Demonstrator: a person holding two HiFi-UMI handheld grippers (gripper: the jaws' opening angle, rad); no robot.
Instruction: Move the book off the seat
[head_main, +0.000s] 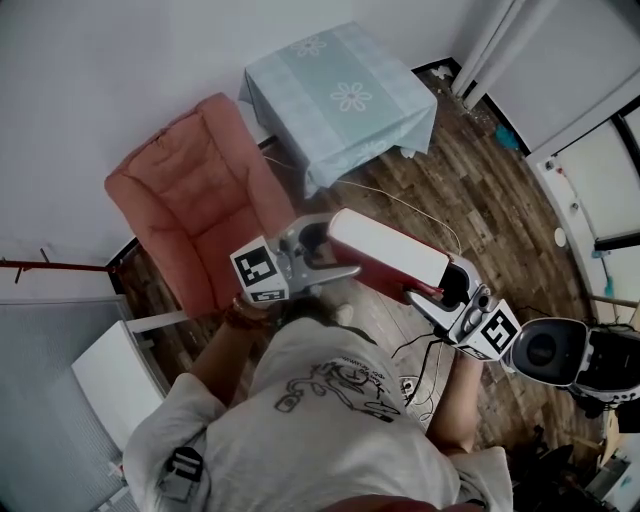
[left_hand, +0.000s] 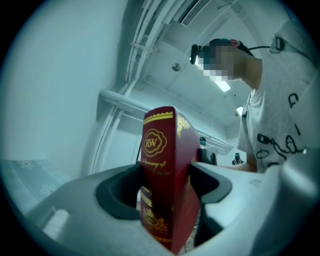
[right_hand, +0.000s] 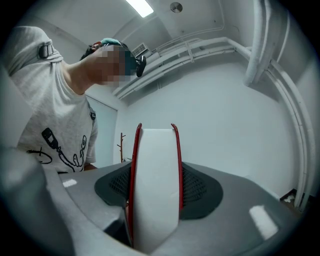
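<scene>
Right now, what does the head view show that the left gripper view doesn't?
Head view only: the pink upholstered armchair, the pale blue cloth-covered table, and the right tongs gripping one end of the thick red hardcover book. Left gripper view only: the gold crest on its spine. Both: that book clamped in the left tongs.
</scene>
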